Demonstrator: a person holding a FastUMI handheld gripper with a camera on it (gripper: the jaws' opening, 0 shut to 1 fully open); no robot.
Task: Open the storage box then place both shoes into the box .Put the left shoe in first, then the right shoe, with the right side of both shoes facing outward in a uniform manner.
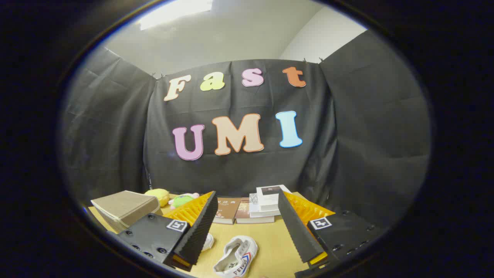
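Jaws spread wide, empty; white shoe point(236, 256) between fingers point(200, 227); bare table point(270, 243) ahead.

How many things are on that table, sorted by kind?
Shoes: 2, a white shoe between the open fingers and another white shoe partly hidden behind the left finger
Plush toys: 2, yellow and green-pink
Books: 3 that I can tell: two brown and a white stack
Storage box: 1, shut
Total: 8
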